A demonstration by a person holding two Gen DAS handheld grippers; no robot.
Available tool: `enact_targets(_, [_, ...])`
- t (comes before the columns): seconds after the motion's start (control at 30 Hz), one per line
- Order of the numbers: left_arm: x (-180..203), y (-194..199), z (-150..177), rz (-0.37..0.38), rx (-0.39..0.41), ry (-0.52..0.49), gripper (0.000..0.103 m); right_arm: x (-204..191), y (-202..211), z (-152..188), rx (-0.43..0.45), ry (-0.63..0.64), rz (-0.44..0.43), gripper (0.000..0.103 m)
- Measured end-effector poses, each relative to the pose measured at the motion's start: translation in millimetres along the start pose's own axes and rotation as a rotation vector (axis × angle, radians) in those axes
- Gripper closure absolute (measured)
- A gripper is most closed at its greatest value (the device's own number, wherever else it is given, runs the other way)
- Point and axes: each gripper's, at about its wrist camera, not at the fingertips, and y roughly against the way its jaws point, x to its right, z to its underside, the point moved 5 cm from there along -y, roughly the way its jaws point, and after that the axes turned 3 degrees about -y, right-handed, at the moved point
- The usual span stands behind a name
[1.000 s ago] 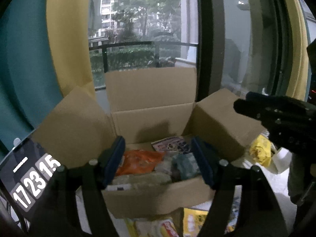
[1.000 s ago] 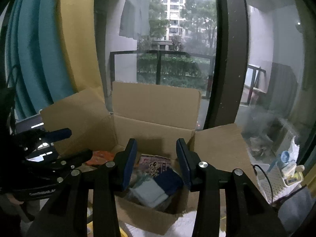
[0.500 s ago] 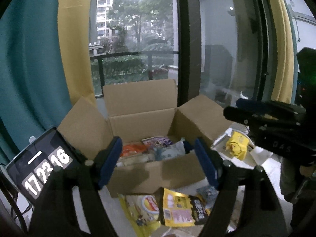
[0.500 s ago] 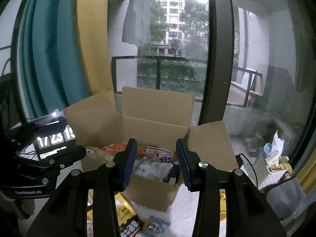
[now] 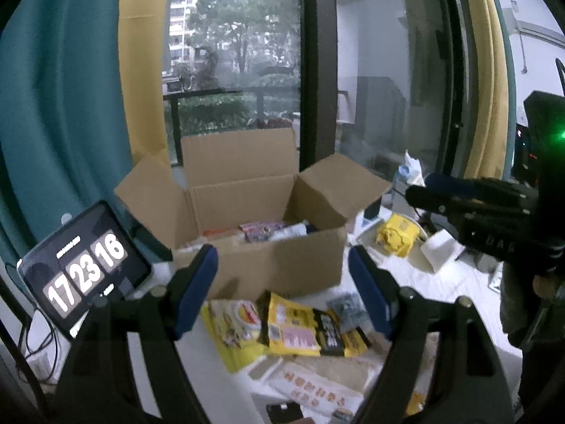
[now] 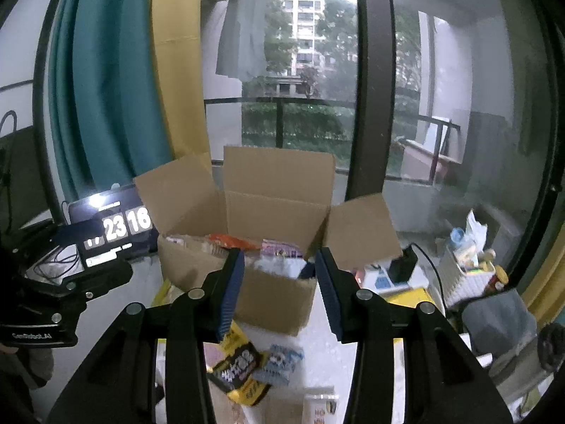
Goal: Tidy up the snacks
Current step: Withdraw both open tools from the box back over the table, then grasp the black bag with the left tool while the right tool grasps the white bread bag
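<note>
- The left hand-held gripper (image 5: 282,293) has its two blue fingers far apart, and nothing is between them.
- The right hand-held gripper (image 6: 279,289) has its blue fingers closer together, with a gap. Nothing is between them either.
- Both point a bit downward at a brown cardboard box (image 5: 272,265) that stands on the white desk (image 5: 445,289) by the big window (image 6: 300,70).
- The box has all its flaps open. Snack bags fill it, with an orange bag (image 6: 229,240) on the left and a purple packet (image 6: 279,249) near the middle.
- More snacks lie on the desk in front of the box. In the left view there is a yellow bag with a round picture (image 5: 233,325), and a yellow and black bag (image 5: 310,328) lies touching it on its right.
- A small blue and white packet (image 6: 279,360) lies just beside the yellow and black bag.
- A tablet with big white clock numbers (image 5: 84,272) leans to the left of the box.
- A crumpled yellow wrapper (image 5: 395,236) sits on the desk to the right of the box.
- A white basket (image 6: 466,275) full of small things stands far to the right.
- Green and yellow curtains (image 5: 70,106) hang on the left side of the window.
</note>
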Motion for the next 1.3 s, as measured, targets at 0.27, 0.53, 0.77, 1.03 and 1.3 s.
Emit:
enact_targets(0.27, [13,11,41,0.018,-0.069,0.013,0.025,16,16,38,-0.06,-0.041,0.015,0.053])
enact_targets(0.53, [17,3,96,0.026,-0.184,0.049,0.025,37,15,83,-0.145,-0.097,0.015,0.039])
enact_targets(0.77, [22,-3,146,0.029,-0.298,0.073,0.025,53,9,120,-0.212,-0.141,0.025,0.036])
enact_targets(1.03, [26,-8,185,0.017,-0.409,0.089,0.025,69,-8,155,-0.28,-0.184,0.022,0.035])
enact_targets(1.3, [25,-21,208,-0.006,-0.485,0.08,0.025,77,-26,175,-0.328,-0.211,0.003,0.034])
